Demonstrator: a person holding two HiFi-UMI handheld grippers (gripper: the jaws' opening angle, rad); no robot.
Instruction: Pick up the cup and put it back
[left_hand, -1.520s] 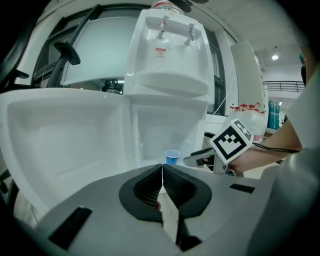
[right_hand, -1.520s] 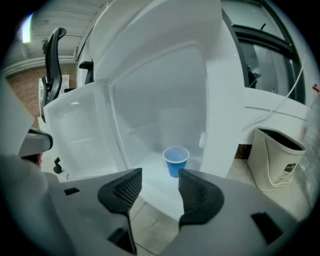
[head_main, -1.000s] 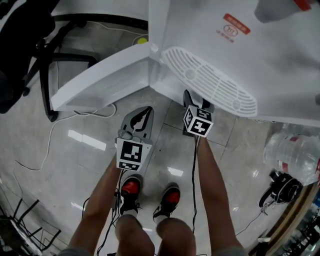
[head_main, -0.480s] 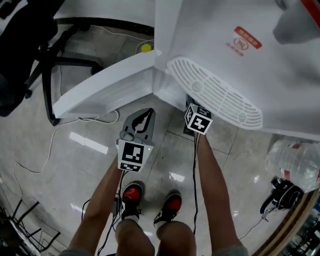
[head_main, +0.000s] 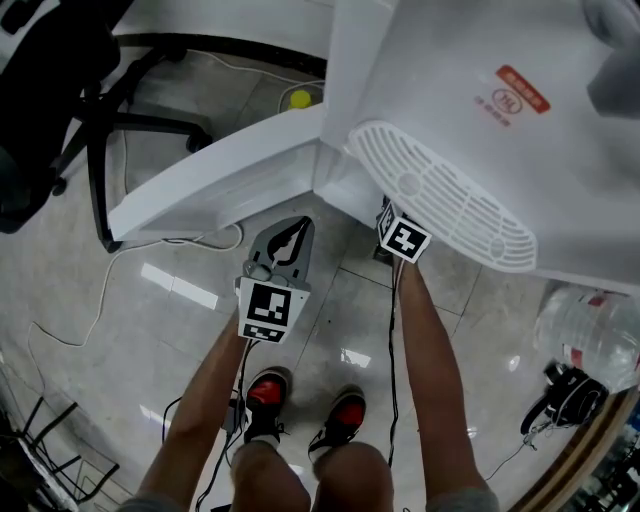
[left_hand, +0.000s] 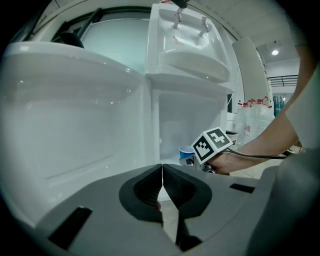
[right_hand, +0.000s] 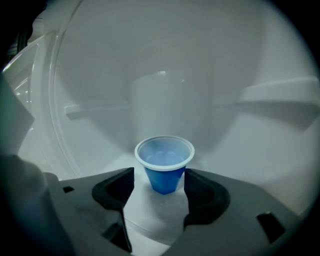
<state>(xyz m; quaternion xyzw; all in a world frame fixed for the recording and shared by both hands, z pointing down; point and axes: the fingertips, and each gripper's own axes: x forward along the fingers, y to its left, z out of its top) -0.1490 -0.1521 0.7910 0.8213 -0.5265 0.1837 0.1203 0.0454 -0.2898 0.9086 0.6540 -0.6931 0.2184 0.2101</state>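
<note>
— Grey floor tiles (head_main: 130, 370) lie under both tongs. How is the left tongs (left_hand: 162, 170) set?

— Its jaws are pressed together with nothing between them. It hangs low, left of the right tongs and outside the white cabinet (head_main: 460, 110). The cabinet's open door (head_main: 215, 180) is just ahead of it and to its left.

— And the right tongs (right_hand: 159, 189)?

— It reaches forward into the cabinet's lower compartment with its jaws wide apart. The blue cup (right_hand: 165, 162) stands upright between the two pads on the white compartment floor, and it has a white rim. The jaws flank it without being closed on it. Whether the right pad touches its side, I cannot tell.

— Does the left tongs' camera see the cup?

— Yes, ahead and to the right. The cup sits just behind the right tongs' marker cube (left_hand: 216, 144), which partly covers it.

— Anything farther off?

— A black chair (head_main: 40, 90) stands beyond the left tongs and further left. A large clear water bottle (head_main: 590, 320) lies on the floor, well to the right of the right tongs.
</note>
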